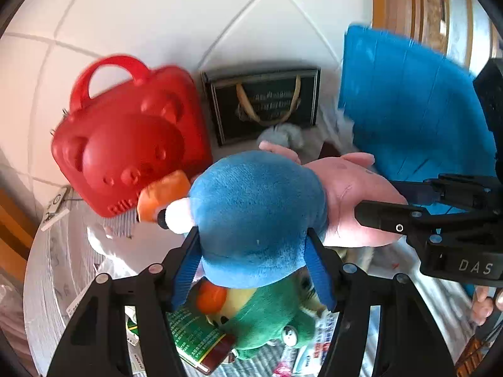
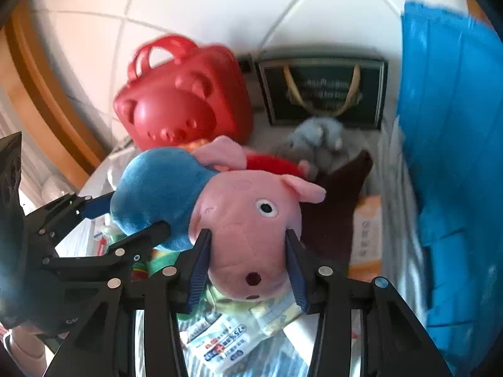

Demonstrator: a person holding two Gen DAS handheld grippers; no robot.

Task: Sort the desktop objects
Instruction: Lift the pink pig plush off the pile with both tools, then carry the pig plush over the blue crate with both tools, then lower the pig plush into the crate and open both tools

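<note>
one pig plush (image 2: 245, 229) held by two claws: left gripper (image 1: 254, 251) pinches its blue body, right gripper (image 2: 248, 260) its pink head; one red case (image 1: 125, 144) behind.

white tiled wall (image 1: 157, 15) | wooden frame (image 1: 405, 9) | wooden trim (image 2: 53, 94)

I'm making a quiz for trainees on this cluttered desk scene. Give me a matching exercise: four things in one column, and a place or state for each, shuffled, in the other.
Things:
1. pink plush pig with a blue body
2. red plastic bear-face case
3. dark paper bag with tan handles
4. grey plush toy

Places or states:
A. stands against the tiled wall
B. gripped by both grippers
C. lies in front of the dark bag
D. leans at the left, handle up

Pairs: 1-B, 2-D, 3-A, 4-C
</note>
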